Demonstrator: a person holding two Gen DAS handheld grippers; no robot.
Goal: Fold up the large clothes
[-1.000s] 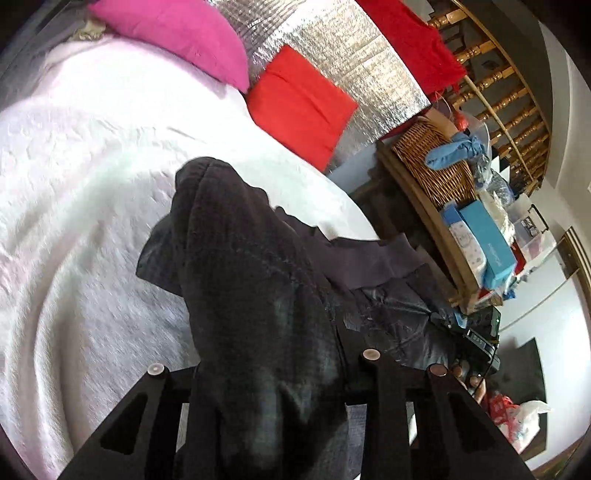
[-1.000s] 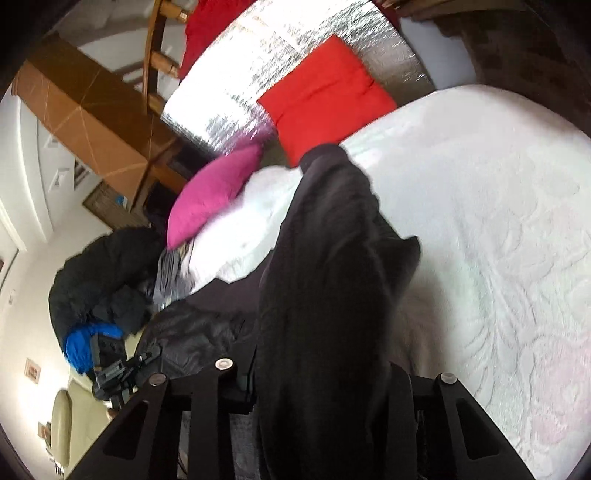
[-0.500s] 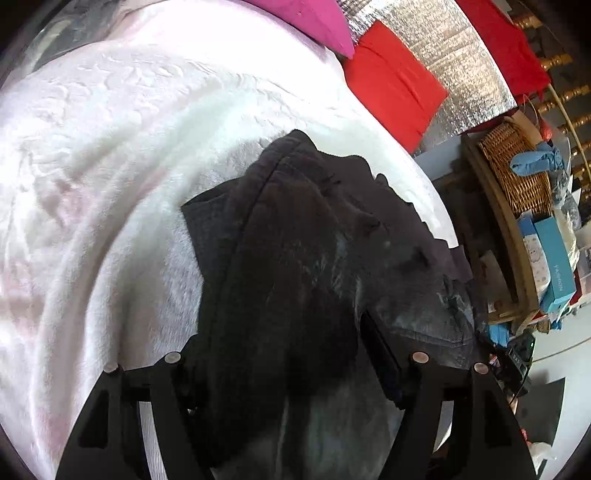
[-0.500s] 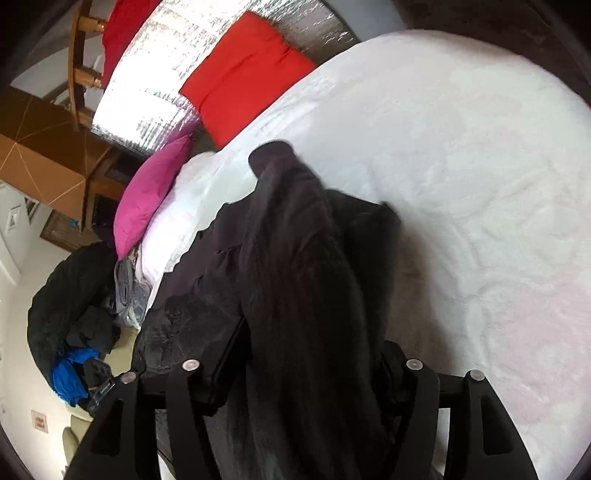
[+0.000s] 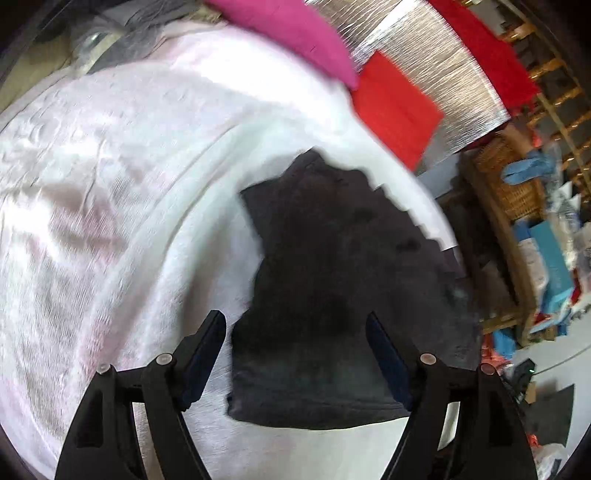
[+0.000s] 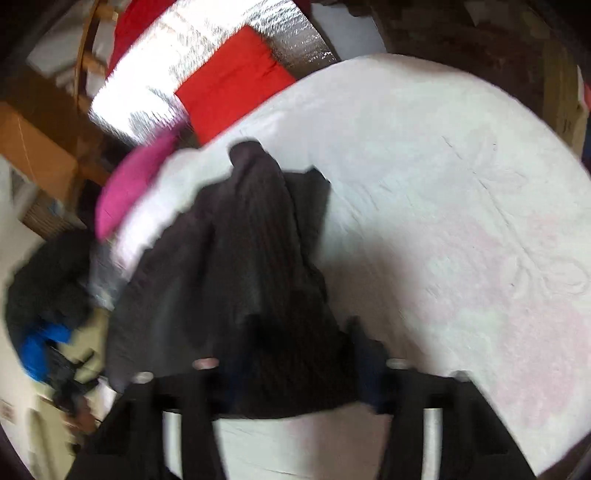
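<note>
One white bed (image 5: 110, 184) fills most of both views, its cover pressed with a faint raised pattern. On it lies the dark garment (image 5: 332, 277), in the centre and lower centre of the left wrist view, spread fairly flat, its near hem running across the frame just above the bottom.

In the right wrist view the garment (image 6: 251, 277) rises in a bunched ridge from upper centre down to the bottom centre.

A silver sheet (image 5: 424, 48) stands at the top right beyond the bed. A red cushion (image 5: 395, 110) leans against it, and a pink cushion (image 5: 295, 33) sits to its left at the top edge. A wicker basket (image 5: 513, 177) is at the right edge.

The left gripper (image 5: 294, 321), at the bottom centre, has just been opening. Its jaws stand wide apart, with the garment lying between them and neither pad pressing on it.

The right gripper (image 6: 288, 350), at the bottom centre of a blurred frame, has just been closing. Its jaws are clamped on the bunched garment, which fills the gap between them.
</note>
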